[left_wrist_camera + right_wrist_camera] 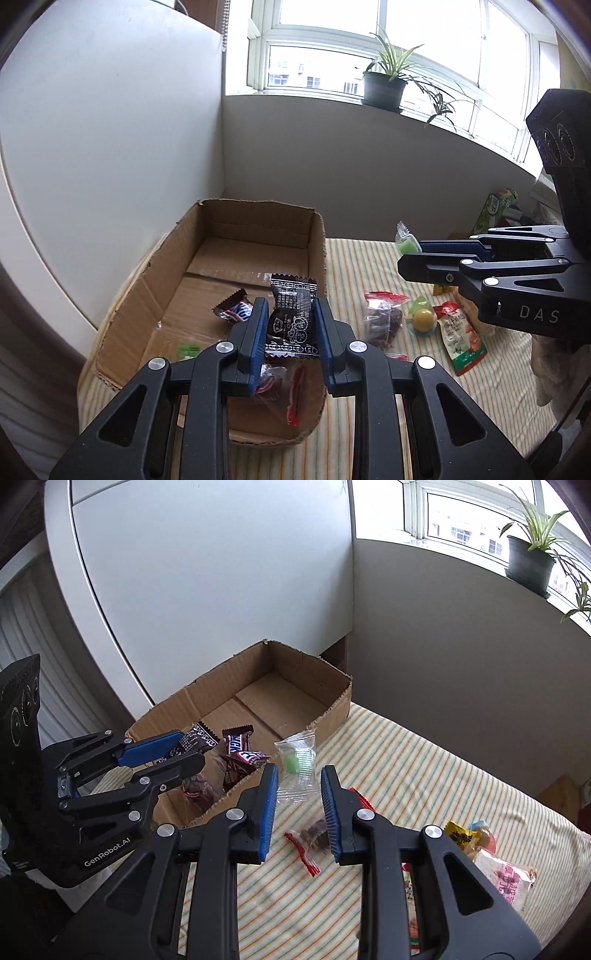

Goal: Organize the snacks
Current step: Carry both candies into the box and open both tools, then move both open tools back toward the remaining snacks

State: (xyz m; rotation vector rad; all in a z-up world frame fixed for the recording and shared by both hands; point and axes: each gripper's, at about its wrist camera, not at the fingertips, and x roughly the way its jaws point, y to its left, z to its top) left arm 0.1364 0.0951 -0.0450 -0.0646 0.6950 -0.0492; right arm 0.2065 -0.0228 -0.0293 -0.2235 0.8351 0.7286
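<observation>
The cardboard box (pixel 207 266) looked matt and rough, its edges ragged. The black wrapper (pixel 291 317) in the left tool (pixel 290 339) was glossy printed plastic. The clear packet (pixel 297 771) was shiny film. Striped cloth (pixel 424 768) looked soft and matt.

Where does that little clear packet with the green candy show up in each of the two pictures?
Left wrist view: green candy packet far right, at the right gripper's tips.
Right wrist view: centre, between that gripper's fingers.
Shared landmark: cardboard box.
</observation>
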